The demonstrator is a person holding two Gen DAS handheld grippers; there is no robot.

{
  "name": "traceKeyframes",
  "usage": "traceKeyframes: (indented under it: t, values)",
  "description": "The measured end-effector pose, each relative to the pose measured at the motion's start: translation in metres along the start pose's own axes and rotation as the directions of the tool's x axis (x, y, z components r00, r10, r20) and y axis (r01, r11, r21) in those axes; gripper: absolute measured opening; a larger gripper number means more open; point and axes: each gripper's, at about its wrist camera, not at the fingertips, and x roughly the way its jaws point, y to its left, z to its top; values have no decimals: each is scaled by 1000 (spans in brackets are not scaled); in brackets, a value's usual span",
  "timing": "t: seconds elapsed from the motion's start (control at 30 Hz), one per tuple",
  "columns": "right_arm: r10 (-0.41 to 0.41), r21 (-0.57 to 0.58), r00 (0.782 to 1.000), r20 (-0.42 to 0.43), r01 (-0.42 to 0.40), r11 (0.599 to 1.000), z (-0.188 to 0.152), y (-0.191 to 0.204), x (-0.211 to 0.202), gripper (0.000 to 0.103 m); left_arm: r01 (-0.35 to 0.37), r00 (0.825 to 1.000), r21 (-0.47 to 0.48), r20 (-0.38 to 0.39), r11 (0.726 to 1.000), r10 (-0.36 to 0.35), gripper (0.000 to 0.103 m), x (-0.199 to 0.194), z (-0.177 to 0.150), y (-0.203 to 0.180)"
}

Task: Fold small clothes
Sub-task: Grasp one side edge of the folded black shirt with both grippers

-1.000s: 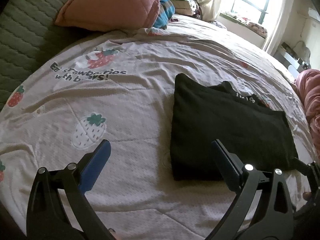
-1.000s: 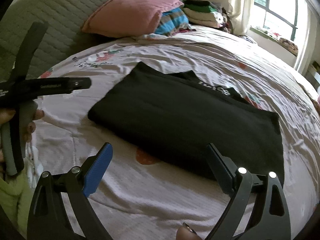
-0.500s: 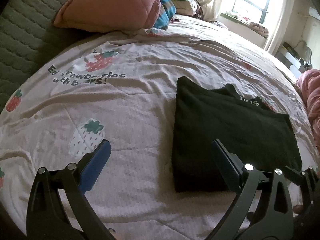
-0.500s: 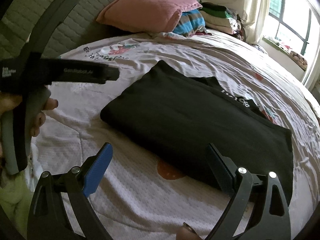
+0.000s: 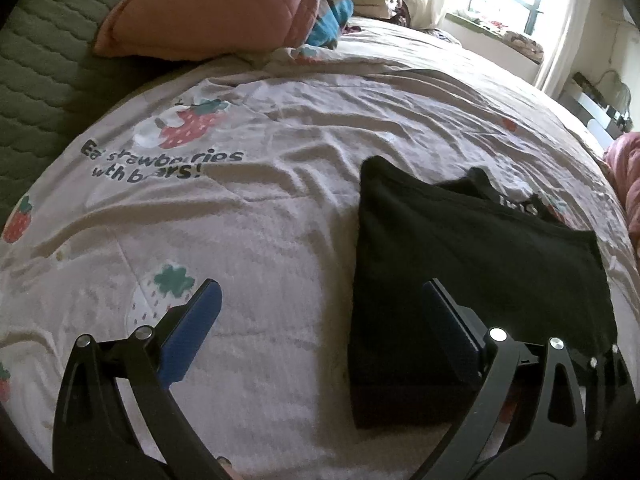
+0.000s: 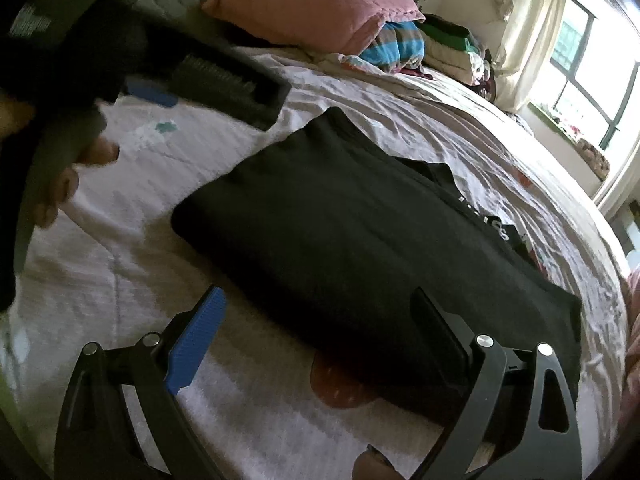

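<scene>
A black garment (image 5: pixel 472 276) lies folded into a flat rectangle on the strawberry-print bedsheet (image 5: pixel 224 224), white lettering showing at its far collar edge. My left gripper (image 5: pixel 320 320) is open above the garment's near left corner, nothing between its blue pads. In the right wrist view the same black garment (image 6: pixel 352 232) fills the middle. My right gripper (image 6: pixel 320 328) stands open over its near edge, empty. The left gripper's body (image 6: pixel 224 80) and the hand holding it show at the upper left of that view.
A pink pillow (image 5: pixel 216 4) leans on the green quilted headboard (image 5: pixel 36 68) at the back. Folded clothes (image 6: pixel 436 48) are stacked beside the pillow. A window (image 6: pixel 592 64) with curtains lies at the far right, and pink bedding (image 5: pixel 628 184) at the right edge.
Both grippers moved closer to the garment and stayed open. In the right wrist view the left gripper's body shifted up and nearer. The garment itself has not moved.
</scene>
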Motion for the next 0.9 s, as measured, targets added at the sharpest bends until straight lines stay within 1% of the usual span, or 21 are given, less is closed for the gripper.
traceKeyframes:
  t: [0.13, 0.3, 0.47, 0.67, 0.77, 0.8, 0.87, 0.9]
  values:
    - [-25, -34, 1000, -12, 25, 999, 2, 2, 14, 93, -3, 1000, -8, -1, 1000, 3, 93, 11, 13, 1]
    - [-63, -87, 998, -27, 60, 994, 2, 8, 29, 93, -11, 1000, 8, -10, 1000, 12, 93, 24, 26, -1]
    - [-101, -135, 995, -17, 98, 986, 8, 16, 43, 93, -20, 1000, 6, -22, 1000, 21, 93, 38, 33, 3]
    - [-152, -150, 988, 16, 152, 977, 18, 20, 56, 91, -16, 999, -6, -43, 1000, 16, 93, 49, 35, 10]
    - [-160, -160, 986, 35, 164, 973, 22, 22, 60, 83, -19, 999, -8, -48, 1000, 18, 93, 52, 36, 11]
    - [-163, -163, 986, 42, 167, 972, 23, 23, 59, 78, -18, 999, -8, -48, 1000, 18, 93, 53, 37, 12]
    - [-163, -167, 985, 62, 171, 971, 23, 24, 57, 66, -17, 999, -9, -50, 1000, 17, 93, 55, 39, 11]
    - [-163, -166, 984, 75, 174, 971, 23, 24, 56, 56, -17, 999, -9, -51, 1000, 16, 93, 56, 40, 11]
